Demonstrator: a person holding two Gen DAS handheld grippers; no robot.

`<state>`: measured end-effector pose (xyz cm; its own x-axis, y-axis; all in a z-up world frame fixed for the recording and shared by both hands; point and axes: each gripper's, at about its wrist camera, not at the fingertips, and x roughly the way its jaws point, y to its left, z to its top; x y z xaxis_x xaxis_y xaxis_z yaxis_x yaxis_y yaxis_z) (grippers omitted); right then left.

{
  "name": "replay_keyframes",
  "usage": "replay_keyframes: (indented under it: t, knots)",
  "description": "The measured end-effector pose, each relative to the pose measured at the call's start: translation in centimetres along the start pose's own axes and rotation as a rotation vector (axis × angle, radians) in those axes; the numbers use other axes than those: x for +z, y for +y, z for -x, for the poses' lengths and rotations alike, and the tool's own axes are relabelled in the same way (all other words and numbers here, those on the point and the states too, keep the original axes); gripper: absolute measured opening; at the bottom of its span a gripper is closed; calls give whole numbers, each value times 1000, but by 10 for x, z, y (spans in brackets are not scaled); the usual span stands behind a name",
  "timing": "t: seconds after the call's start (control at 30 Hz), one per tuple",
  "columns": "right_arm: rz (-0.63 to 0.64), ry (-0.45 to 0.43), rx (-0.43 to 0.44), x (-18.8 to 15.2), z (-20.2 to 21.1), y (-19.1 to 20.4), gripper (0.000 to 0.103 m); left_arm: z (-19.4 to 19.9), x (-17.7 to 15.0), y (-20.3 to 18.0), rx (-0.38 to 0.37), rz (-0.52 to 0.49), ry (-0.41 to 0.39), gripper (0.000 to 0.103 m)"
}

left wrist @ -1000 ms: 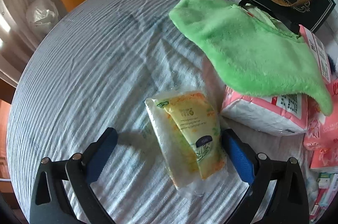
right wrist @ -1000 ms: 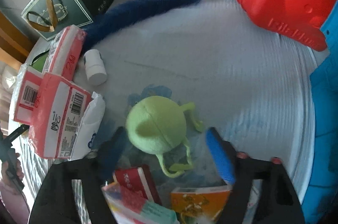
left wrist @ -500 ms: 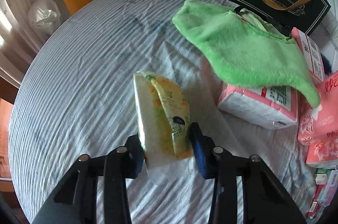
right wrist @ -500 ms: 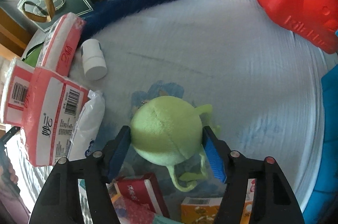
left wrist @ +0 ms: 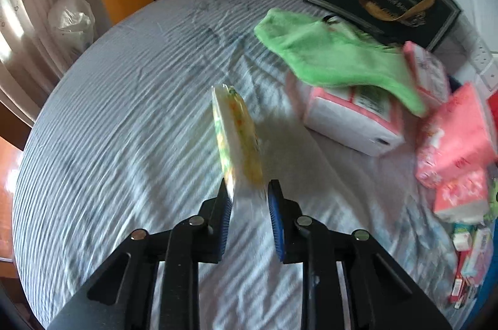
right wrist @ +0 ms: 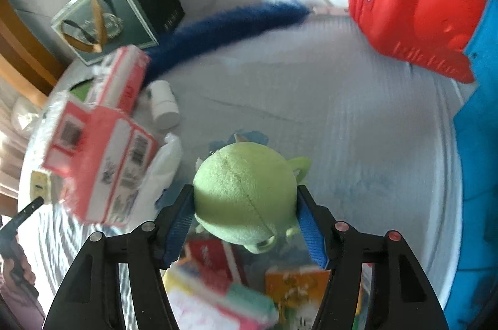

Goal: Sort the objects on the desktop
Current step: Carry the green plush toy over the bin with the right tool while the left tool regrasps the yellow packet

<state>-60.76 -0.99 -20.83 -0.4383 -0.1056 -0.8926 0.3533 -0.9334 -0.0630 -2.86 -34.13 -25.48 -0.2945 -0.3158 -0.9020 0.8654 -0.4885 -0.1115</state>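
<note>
The left gripper [left wrist: 249, 193] has its jaws clamped on a yellow tissue packet [left wrist: 236, 140], lifted edge-on above the striped table [left wrist: 124, 127]. The right gripper's [right wrist: 246, 205] jaws are closing, pressing a green plush ball [right wrist: 246, 196].

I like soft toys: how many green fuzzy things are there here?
2. A green cloth draped over pink tissue packs, and a green plush ball between the right gripper's closing jaws. More could be hidden under clutter.
</note>
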Motion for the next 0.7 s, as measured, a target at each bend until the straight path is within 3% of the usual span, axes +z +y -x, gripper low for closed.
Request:
replay_keyframes:
  t: [0.2,0.47,0.7]
  knots:
    - [9,-105,32,-32,55,4,64,47,-37,-8,-6,-29,-79,19]
    - [72,-243,27,-79,143,13,64,114,-90,-40,-71,-120,-127,19]
    - [100,-392,29,-139,233,8,64,192,-123,-72,-117,-221,-245,19]
